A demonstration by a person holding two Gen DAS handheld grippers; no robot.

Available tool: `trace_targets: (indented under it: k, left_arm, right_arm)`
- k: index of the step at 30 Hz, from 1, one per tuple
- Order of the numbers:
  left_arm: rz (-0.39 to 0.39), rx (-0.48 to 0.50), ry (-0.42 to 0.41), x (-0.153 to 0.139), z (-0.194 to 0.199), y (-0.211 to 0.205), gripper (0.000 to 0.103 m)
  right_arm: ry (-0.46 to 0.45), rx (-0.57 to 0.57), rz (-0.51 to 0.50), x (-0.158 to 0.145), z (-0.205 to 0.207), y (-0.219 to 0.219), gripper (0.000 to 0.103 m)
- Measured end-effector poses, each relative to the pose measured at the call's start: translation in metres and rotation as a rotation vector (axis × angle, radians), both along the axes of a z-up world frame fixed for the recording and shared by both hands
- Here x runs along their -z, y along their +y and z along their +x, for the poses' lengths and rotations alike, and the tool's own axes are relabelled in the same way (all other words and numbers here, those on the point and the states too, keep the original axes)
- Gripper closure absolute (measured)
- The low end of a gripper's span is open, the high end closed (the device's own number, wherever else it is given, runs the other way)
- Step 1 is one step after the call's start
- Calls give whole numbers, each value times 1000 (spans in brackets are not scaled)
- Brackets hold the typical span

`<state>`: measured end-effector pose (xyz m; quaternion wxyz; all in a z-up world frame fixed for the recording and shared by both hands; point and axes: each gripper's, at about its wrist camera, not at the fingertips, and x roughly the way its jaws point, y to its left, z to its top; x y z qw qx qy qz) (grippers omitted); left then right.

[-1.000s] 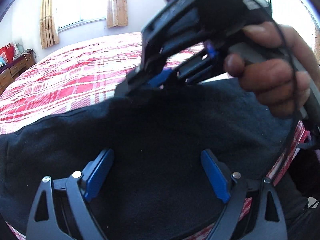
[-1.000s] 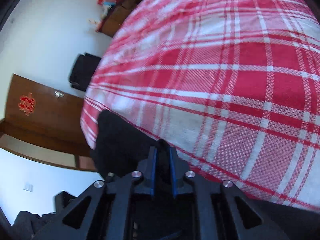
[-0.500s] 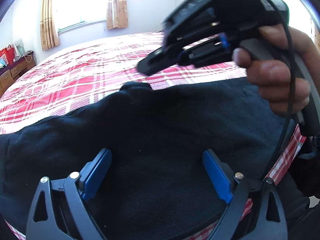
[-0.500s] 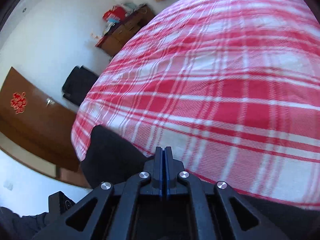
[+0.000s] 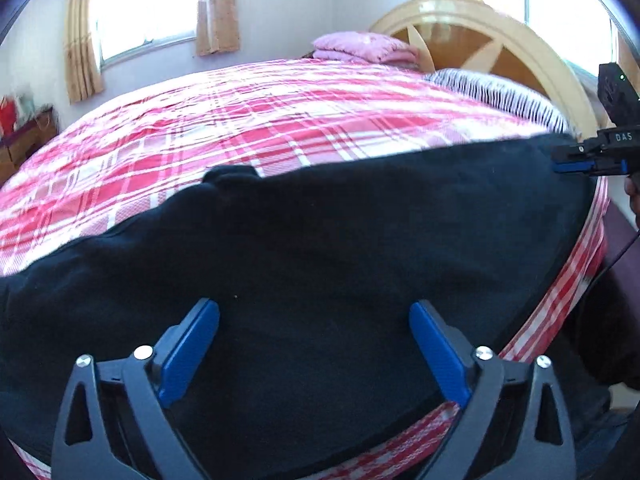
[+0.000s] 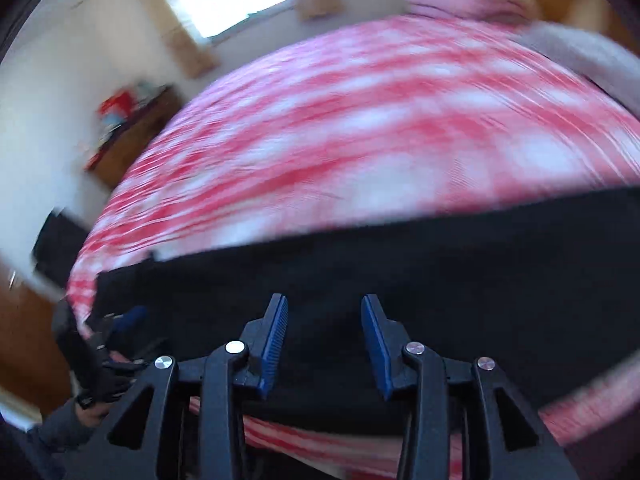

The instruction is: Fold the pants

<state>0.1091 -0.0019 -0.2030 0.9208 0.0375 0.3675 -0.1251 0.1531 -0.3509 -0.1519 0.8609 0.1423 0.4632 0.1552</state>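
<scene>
Black pants (image 5: 340, 264) lie spread flat along the near edge of a bed (image 5: 240, 128), on a bedspread of red, pink and white plaid. The dark cloth runs in a wide band from one side of the bed to the other, and a small fold of fabric sticks up along its far edge, roughly at the middle.

The left tool (image 5: 314, 322) hovers over the near part of the pants, its two blue-padded fingers (image 5: 188, 352) spread wide apart with nothing held between them; only black cloth shows in the gap.

The right tool (image 6: 324, 320) is also over the pants, its blue pads parted by a moderate gap and holding nothing. Its camera view is smeared by motion blur, so fine detail of the bedspread is lost there. Seen from the left wrist camera, this right tool (image 5: 568, 166) sits at the far right end of the pants; from that side-on angle its pads look close together.

At the head of the bed stands a rounded wooden headboard (image 5: 480, 36), with a striped pillow (image 5: 496, 88) before it and a folded pink blanket (image 5: 364, 46) beside that. A curtained window (image 5: 144, 4) lets in bright daylight, and a low wooden cabinet (image 5: 24, 140) stands against the wall.
</scene>
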Motion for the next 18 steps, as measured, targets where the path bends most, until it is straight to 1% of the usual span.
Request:
trace_targets:
  k: [1,2,3,4,6,7,8,10,11,12,13,14,15,16,18]
  left_arm:
    - [-6,-3,3,-1,0,0,4]
    - [-15,-3,5,-4,-5,-2,4]
    - [-25,-2,9,-7,-4,0,4]
    - [-30,4,11,-11,-1,3,4]
    - [-28,7,5,-15,-3,1,4]
    - [-15,2,-11,-22,0,2,4]
    - [-9,1,-22,-24,3,1,4]
    - [9,6,-39,-33,13,-2,4]
    - [16,4,-35,-35,18,-4,4]
    - [11,7,-24,-38,24,-8,4]
    - [-7,17,-11,-39,29,-11,4]
    - [-28,26,7,-38,33,-13,4]
    - [-39,28,22,-36,34,-16,4]
    - [-45,31,41,-31,34,-22,4]
    - [-28,38,47,-25,32,-32,4]
  right_arm:
    - [-11,-3,74,2,-1,-11,62]
    - [-16,-3,114,2,-1,-18,62]
    - [-25,1,121,0,-2,-19,62]
    - [-53,9,119,-6,-3,-22,62]
    - [-148,41,120,-25,-8,-36,62]
    - [-177,64,127,-33,-10,-46,62]
    - [-206,110,133,-42,-12,-62,62]
    - [-238,203,115,-52,-19,-92,62]
    - [-251,270,99,-56,-25,-114,62]
    - [-256,311,91,-58,-28,-126,62]
    - [-262,372,87,-58,-34,-145,62]
    - [-268,453,106,-56,-43,-170,62]
    - [-267,497,128,-53,-48,-185,62]
    - [-255,556,158,-49,-56,-205,62]
    - [-233,650,177,-42,-68,-234,62]
